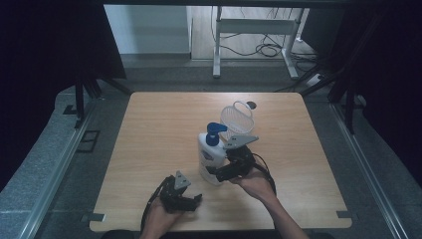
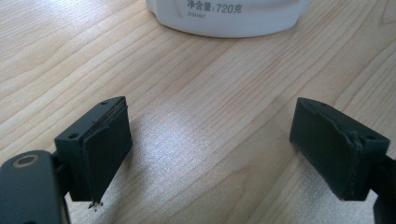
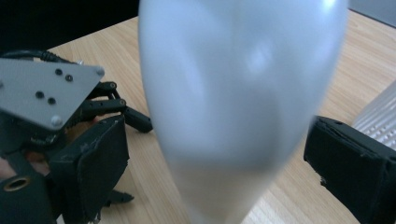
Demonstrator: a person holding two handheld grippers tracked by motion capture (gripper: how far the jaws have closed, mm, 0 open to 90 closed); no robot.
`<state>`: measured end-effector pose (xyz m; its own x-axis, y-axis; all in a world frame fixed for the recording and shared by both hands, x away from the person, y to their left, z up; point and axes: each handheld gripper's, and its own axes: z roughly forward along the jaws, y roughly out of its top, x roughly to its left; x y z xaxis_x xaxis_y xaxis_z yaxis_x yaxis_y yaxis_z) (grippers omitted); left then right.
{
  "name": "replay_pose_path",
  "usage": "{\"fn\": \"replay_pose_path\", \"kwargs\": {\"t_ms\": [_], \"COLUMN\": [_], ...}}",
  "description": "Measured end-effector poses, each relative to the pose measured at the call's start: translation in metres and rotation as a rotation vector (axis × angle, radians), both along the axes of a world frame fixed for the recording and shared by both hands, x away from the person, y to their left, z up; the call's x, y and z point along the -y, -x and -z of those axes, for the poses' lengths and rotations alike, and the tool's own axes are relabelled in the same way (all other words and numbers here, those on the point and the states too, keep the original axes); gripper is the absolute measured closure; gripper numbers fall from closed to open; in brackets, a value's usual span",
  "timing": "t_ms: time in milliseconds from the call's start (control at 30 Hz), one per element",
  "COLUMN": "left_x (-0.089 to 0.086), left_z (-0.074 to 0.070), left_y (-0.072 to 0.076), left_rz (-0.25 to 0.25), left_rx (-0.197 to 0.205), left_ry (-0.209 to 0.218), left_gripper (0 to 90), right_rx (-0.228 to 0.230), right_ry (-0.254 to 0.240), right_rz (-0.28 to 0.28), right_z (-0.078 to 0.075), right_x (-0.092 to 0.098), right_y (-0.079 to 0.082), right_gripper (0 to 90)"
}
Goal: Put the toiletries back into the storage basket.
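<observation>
1. The bottle [image 1: 211, 154] stands up tall in the middle of the table [image 1: 149, 129], just below the basket [image 1: 237, 118].
2. The right gripper [image 1: 219, 174] is nearer. The bottle sits between its jaws, low in the frame's middle.
3. Those jaws are wide, with gaps beside the bottle; no grip yet.
4. The left gripper [image 1: 195, 199] is open and empty, lower left.

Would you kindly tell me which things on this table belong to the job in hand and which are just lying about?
In hand:
pump bottle, between the right gripper jaws
left gripper, open, resting nearby

Lying about:
wire basket behind the bottle
</observation>
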<state>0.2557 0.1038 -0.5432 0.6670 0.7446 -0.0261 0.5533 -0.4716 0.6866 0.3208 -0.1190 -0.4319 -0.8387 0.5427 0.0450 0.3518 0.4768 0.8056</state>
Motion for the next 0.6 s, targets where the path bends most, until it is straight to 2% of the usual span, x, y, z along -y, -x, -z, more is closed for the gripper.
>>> {"fn": "replay_pose_path", "kwargs": {"t_ms": [267, 400, 600], "left_x": [0.0, 0.0, 0.0], "left_z": [0.0, 0.0, 0.0], "left_y": [0.0, 0.0, 0.0], "left_rz": [-0.001, 0.001, 0.0], "left_rx": [0.001, 0.001, 0.002], "left_ry": [-0.001, -0.002, -0.002], "left_gripper": [12.0, 12.0, 12.0], "right_rx": [0.031, 0.04, 0.054], "right_ry": [0.008, 0.0, 0.014], "right_rz": [0.022, 0.023, 0.029], "right_z": [-0.003, -0.005, -0.003], "right_x": [-0.01, -0.014, -0.016], "right_y": [-0.004, -0.005, -0.007], "right_gripper": [15.2, 22.4, 31.8]}}
